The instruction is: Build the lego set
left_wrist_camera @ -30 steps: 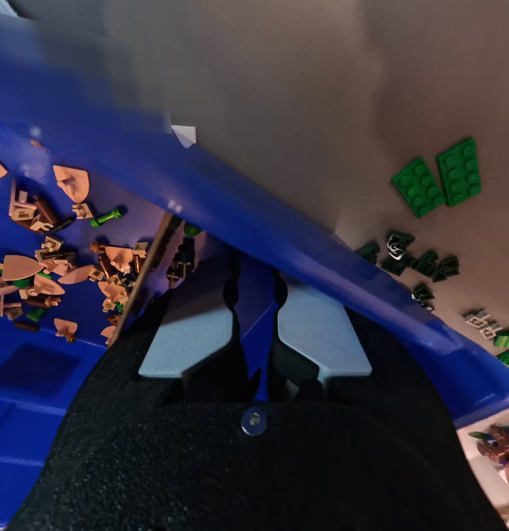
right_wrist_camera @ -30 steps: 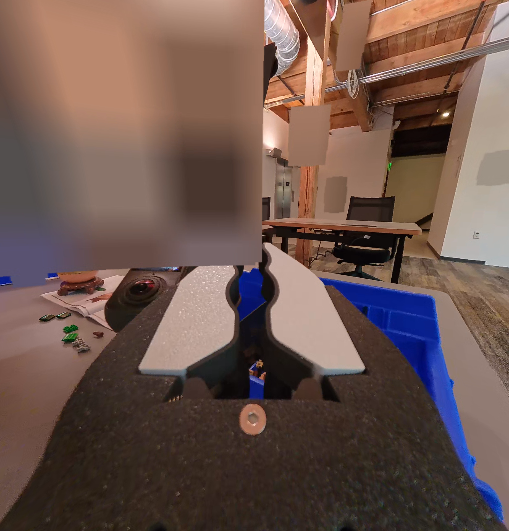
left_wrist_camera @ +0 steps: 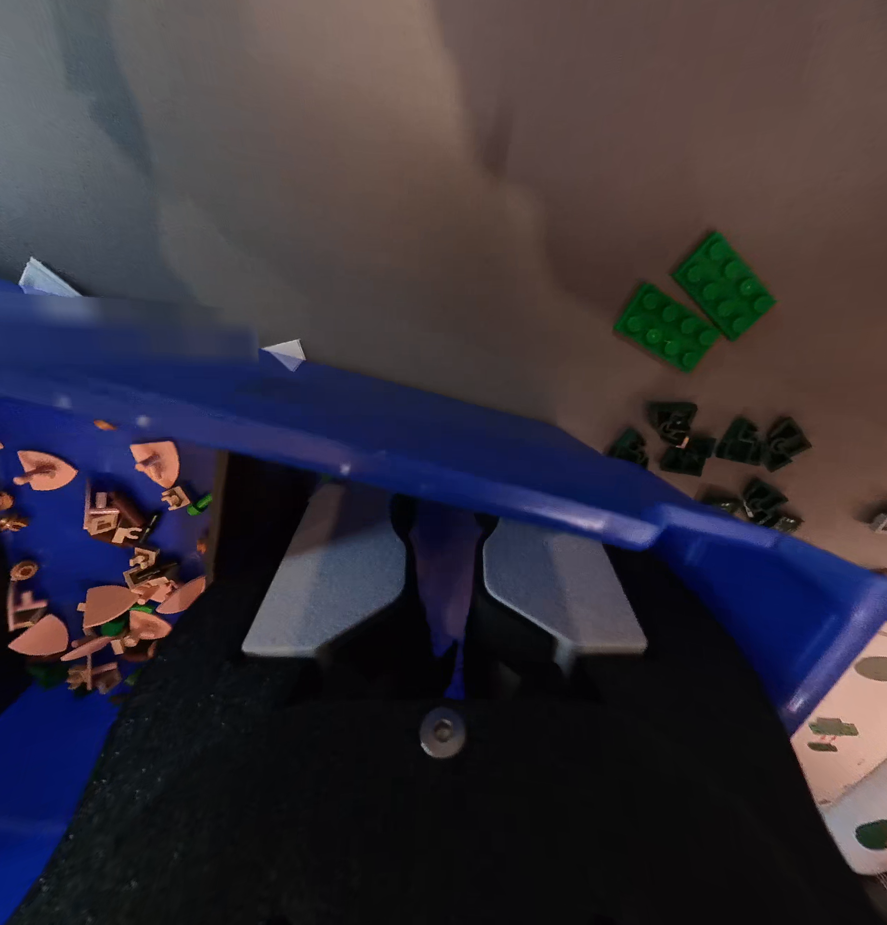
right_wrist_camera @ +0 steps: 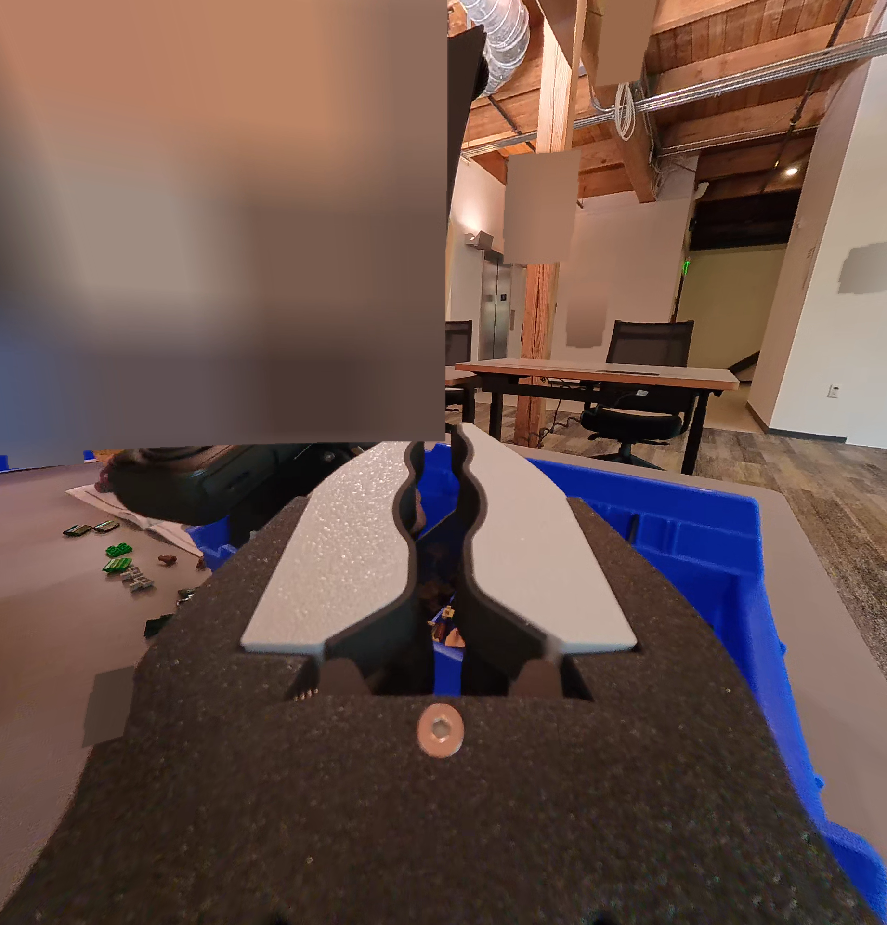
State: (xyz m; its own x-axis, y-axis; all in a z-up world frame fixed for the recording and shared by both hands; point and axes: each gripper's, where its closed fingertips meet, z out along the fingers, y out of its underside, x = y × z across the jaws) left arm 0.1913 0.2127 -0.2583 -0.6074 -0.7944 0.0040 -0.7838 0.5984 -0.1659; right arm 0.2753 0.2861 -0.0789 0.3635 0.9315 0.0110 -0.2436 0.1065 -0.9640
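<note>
A blue bin (left_wrist_camera: 431, 440) holds several tan, brown and green lego pieces (left_wrist_camera: 106, 575) in a left compartment. My left gripper (left_wrist_camera: 444, 520) is inside the bin, pointing at its wall. Its fingers stand apart with blue wall showing between them, and the rim hides the tips. Two bright green plates (left_wrist_camera: 694, 305) and several dark green pieces (left_wrist_camera: 706, 450) lie on the table beyond the rim. My right gripper (right_wrist_camera: 436, 443) hovers over the bin (right_wrist_camera: 681, 540). Its fingers are narrowly apart with nothing between them. The left gripper's black body (right_wrist_camera: 181, 483) shows beside it.
An instruction booklet (left_wrist_camera: 857, 726) lies outside the bin's corner, and it also shows in the right wrist view (right_wrist_camera: 146, 520). Small green and grey pieces (right_wrist_camera: 116, 558) lie on the grey table. A wooden desk (right_wrist_camera: 596, 375) and office chairs stand far behind.
The left gripper has shifted along the bin wall, and the rim now covers its fingertips. In the right view the left gripper's body has turned. The right gripper has hardly moved.
</note>
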